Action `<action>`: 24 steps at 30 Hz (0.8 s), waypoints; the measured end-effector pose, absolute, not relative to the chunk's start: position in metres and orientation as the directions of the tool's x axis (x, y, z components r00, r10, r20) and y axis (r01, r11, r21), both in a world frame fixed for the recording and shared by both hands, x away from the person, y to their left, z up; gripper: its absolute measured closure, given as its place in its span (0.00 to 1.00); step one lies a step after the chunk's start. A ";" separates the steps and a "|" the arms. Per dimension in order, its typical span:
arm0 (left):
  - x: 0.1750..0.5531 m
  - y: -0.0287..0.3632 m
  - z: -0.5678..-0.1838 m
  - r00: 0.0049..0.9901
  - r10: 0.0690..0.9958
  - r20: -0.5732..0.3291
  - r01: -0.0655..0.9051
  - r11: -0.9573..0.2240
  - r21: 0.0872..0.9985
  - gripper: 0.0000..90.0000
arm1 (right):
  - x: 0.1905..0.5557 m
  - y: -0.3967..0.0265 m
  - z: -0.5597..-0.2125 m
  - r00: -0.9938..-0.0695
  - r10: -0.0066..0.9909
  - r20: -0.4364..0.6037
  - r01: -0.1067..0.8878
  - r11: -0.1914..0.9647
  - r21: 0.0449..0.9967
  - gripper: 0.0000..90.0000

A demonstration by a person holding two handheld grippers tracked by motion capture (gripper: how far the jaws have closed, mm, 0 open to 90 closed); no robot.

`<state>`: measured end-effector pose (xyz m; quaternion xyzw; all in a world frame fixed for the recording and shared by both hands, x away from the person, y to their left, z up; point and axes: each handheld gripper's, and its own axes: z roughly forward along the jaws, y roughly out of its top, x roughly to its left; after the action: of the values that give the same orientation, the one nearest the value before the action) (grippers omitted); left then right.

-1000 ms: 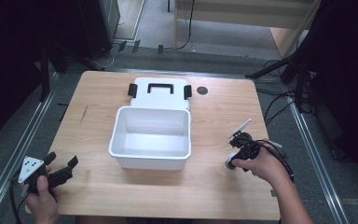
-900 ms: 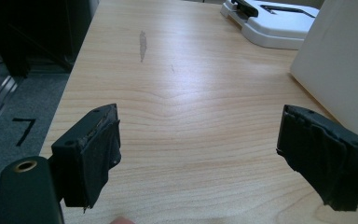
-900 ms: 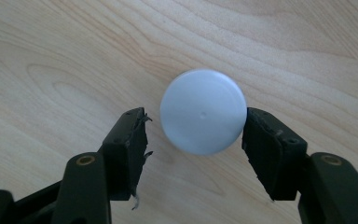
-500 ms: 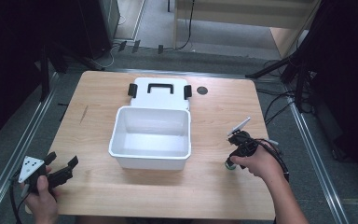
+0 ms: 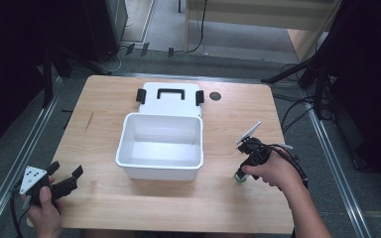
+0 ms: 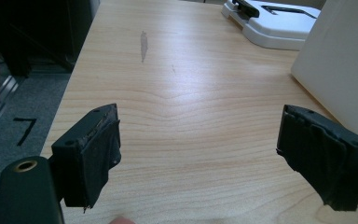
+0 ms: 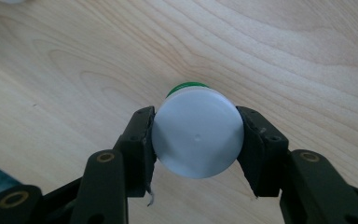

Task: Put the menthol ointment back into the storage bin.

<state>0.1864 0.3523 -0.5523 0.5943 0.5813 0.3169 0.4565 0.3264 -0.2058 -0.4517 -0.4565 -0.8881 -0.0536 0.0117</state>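
A small container with a round white cap [image 7: 196, 144] and a green body stands on the wooden table [image 5: 238, 124], right of the white bin. My right gripper [image 7: 196, 135] points down at it from above, and both black pads press on the sides of the cap. In the high view the right gripper [image 5: 243, 173] sits low over the green container [image 5: 239, 179], held by a hand. My left gripper [image 5: 67, 169] rests at the table's near left corner with its jaws wide apart. Between the left gripper [image 6: 205, 149] jaws there is only bare wood.
An open white bin [image 5: 158, 172] stands mid-table. Its lid [image 5: 168, 101], with a black handle and latches, lies flat behind it. A dark round hole [image 5: 215, 95] marks the table's far side. The bin's side wall [image 6: 340, 60] stands close on the right in the left gripper view.
The right hand has shifted slightly toward the near edge and settled lower over the small container. The left hand and gripper have stayed where they were.
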 end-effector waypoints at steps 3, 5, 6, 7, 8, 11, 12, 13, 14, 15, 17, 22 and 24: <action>0.187 0.352 -0.552 0.120 0.980 -0.156 0.403 0.095 0.910 0.15 | 0.325 -0.198 -0.440 -0.603 0.794 0.076 0.797 0.596 0.094 0.57; 0.187 0.352 -0.552 0.120 0.981 -0.155 0.403 0.095 0.910 0.15 | 0.325 -0.196 -0.436 -0.602 0.794 0.084 0.798 0.594 0.101 0.57; 0.187 0.352 -0.552 0.119 0.981 -0.153 0.400 0.094 0.912 0.15 | 0.325 -0.193 -0.432 -0.604 0.792 0.086 0.796 0.595 0.111 0.57; 0.187 0.352 -0.552 0.117 0.982 -0.149 0.398 0.091 0.913 0.15 | 0.326 -0.190 -0.428 -0.602 0.794 0.086 0.797 0.593 0.113 0.57; 0.187 0.351 -0.552 0.116 0.982 -0.146 0.397 0.089 0.914 0.15 | 0.327 -0.187 -0.423 -0.606 0.790 0.090 0.795 0.596 0.113 0.57; 0.187 0.351 -0.552 0.113 0.982 -0.150 0.396 0.094 0.913 0.15 | 0.328 -0.181 -0.415 -0.598 0.795 0.103 0.801 0.588 0.109 0.57; 0.187 0.352 -0.552 0.113 0.982 -0.153 0.397 0.096 0.913 0.15 | 0.329 -0.178 -0.411 -0.598 0.796 0.099 0.802 0.590 0.099 0.57; 0.187 0.352 -0.552 0.113 0.982 -0.154 0.397 0.097 0.913 0.15 | 0.330 -0.177 -0.409 -0.602 0.792 0.098 0.798 0.594 0.099 0.57; 0.187 0.352 -0.552 0.113 0.982 -0.154 0.397 0.097 0.913 0.15 | 0.330 -0.173 -0.405 -0.602 0.792 0.098 0.798 0.595 0.096 0.57; 0.187 0.352 -0.552 0.112 0.981 -0.157 0.397 0.100 0.912 0.15 | 0.331 -0.171 -0.401 -0.606 0.790 0.097 0.795 0.599 0.094 0.57; 0.187 0.352 -0.552 0.111 0.981 -0.159 0.397 0.102 0.912 0.15 | 0.333 -0.167 -0.395 -0.610 0.787 0.093 0.793 0.602 0.095 0.57; 0.188 0.352 -0.552 0.113 0.981 -0.160 0.398 0.103 0.912 0.15 | 0.337 -0.151 -0.376 -0.625 0.777 0.077 0.781 0.619 0.083 0.57; 0.188 0.352 -0.552 0.114 0.981 -0.159 0.397 0.102 0.912 0.15 | 0.338 -0.145 -0.370 -0.626 0.776 0.078 0.780 0.621 0.082 0.57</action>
<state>0.1877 0.3524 -0.5524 0.5894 0.5841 0.3189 0.4578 0.3382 -0.1455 -0.3701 -0.4321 -0.9000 -0.0541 0.0173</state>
